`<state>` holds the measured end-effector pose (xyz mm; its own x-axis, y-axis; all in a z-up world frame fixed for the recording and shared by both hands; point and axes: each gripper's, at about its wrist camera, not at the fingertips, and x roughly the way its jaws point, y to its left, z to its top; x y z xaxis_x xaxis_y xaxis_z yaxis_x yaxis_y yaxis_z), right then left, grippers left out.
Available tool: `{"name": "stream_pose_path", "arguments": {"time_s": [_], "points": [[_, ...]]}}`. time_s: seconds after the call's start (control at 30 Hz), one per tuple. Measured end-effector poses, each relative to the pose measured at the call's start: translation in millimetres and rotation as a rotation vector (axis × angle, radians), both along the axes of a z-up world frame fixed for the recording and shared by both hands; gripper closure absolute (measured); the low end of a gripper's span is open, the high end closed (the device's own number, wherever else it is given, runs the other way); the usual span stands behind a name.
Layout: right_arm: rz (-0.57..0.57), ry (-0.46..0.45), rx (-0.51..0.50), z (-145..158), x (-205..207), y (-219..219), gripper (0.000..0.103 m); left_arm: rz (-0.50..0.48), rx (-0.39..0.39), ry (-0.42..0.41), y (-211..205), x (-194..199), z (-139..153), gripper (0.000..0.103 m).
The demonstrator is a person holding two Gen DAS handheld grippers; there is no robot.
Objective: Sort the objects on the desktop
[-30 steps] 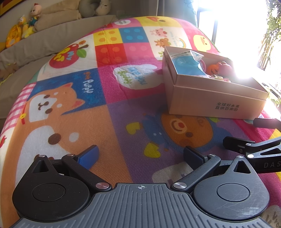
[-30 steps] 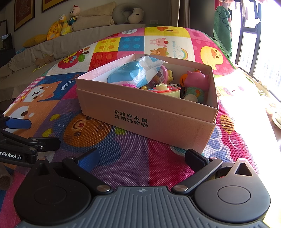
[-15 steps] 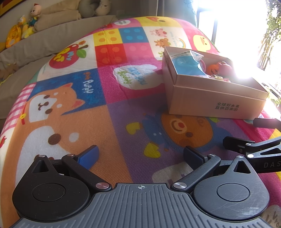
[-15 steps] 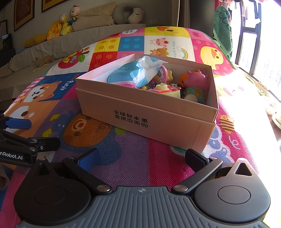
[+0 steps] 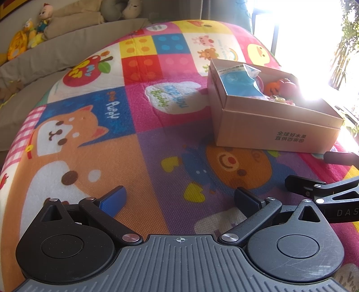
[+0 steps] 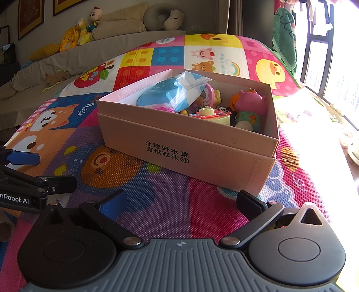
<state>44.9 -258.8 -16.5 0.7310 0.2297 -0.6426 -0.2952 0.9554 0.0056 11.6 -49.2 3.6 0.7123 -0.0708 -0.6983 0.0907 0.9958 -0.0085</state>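
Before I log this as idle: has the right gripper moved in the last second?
No. The box sits at the same spot in the right gripper view.

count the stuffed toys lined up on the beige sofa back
4: a yellow plush bird, a big-headed doll beside it, a white bear in a grey neck pillow, and a brown one lower. Others may be hidden.

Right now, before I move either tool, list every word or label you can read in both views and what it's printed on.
"全球好水果 直供百果园" on the front of the cardboard box.
"Puppy" on the play mat, beside the printed dog.
"Hello a good" on the mat by the rainbow; the rest is cut off.
"nRobot.AI" on the left tool, start cropped.
"DAS" on the right tool, end cropped.
Apple and cloud lettering on the mat: too distorted to read surely.
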Motion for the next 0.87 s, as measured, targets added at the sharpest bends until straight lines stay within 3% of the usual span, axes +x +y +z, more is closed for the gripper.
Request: {"name": "stream_pose_path", "arguments": {"time_s": [0.87], "points": [[0.0,0.0,0.0,0.2,-0.5,-0.1,0.0,0.015,-0.005,0.018,-0.8,-0.1,2.4,0.0]]}}
